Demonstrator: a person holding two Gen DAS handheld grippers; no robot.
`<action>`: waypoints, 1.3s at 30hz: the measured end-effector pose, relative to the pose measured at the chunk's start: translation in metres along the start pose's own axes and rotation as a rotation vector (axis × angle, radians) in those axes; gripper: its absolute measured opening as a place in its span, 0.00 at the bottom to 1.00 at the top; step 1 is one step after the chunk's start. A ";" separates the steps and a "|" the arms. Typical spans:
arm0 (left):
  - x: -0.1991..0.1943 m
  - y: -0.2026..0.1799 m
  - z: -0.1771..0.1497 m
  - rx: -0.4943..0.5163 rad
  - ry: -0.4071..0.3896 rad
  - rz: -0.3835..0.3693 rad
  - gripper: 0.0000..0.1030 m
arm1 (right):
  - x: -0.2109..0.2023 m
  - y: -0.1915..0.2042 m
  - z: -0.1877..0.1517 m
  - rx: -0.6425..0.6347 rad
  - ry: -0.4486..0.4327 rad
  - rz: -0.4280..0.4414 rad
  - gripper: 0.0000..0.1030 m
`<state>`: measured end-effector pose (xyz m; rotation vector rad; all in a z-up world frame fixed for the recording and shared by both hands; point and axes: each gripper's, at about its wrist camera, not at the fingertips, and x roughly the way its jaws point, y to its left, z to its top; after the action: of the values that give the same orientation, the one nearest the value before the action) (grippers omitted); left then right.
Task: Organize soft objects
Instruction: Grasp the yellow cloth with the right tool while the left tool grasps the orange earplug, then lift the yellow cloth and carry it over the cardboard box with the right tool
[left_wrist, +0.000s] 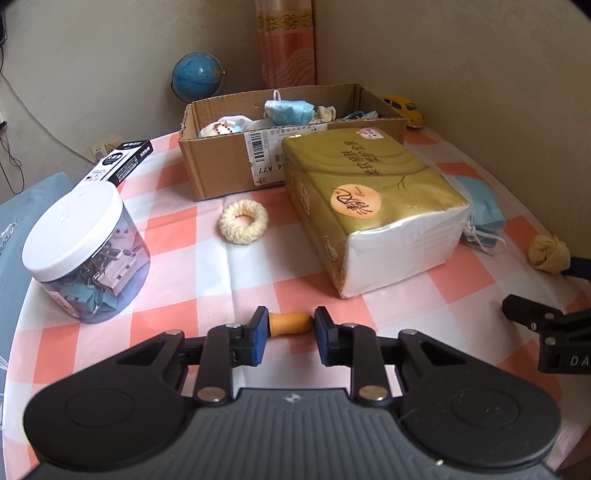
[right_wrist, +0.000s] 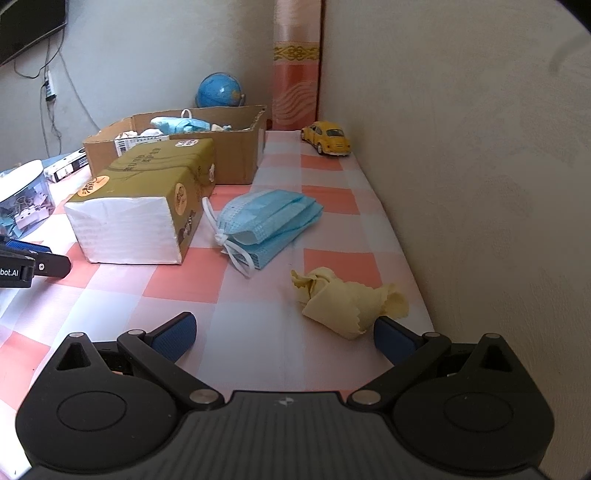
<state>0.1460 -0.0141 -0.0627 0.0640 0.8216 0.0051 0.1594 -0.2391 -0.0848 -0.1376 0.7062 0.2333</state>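
My left gripper (left_wrist: 290, 324) is shut on a small orange soft piece (left_wrist: 292, 322), pinched between its blue pads low over the checked tablecloth. A cream scrunchie (left_wrist: 243, 222) lies ahead of it. Beyond stands a cardboard box (left_wrist: 221, 162) with blue masks and other soft items inside. My right gripper (right_wrist: 284, 321) stands open above the cloth with nothing between its fingers. A crumpled yellow cloth (right_wrist: 343, 302) lies just ahead, touching its right finger. A bundle of blue face masks (right_wrist: 269, 221) lies farther on, beside a gold tissue pack (right_wrist: 147, 199).
A clear jar (left_wrist: 81, 251) of binder clips with a white lid and a black carton (left_wrist: 122, 162) sit at the left. A globe (left_wrist: 197, 72) stands behind the box. A yellow toy car (right_wrist: 327, 138) is by the wall, which runs close along the table's right edge.
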 end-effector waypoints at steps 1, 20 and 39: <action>0.000 0.000 0.000 0.001 0.000 -0.002 0.25 | 0.001 0.001 0.001 -0.006 0.000 0.006 1.00; 0.002 0.007 0.001 0.013 -0.003 -0.054 0.25 | 0.000 -0.006 0.020 -0.027 0.013 -0.056 0.47; -0.023 0.024 0.001 0.125 0.016 -0.156 0.24 | -0.040 0.008 0.031 -0.081 -0.009 -0.069 0.44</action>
<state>0.1319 0.0096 -0.0441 0.1171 0.8408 -0.1932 0.1476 -0.2315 -0.0354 -0.2381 0.6817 0.1962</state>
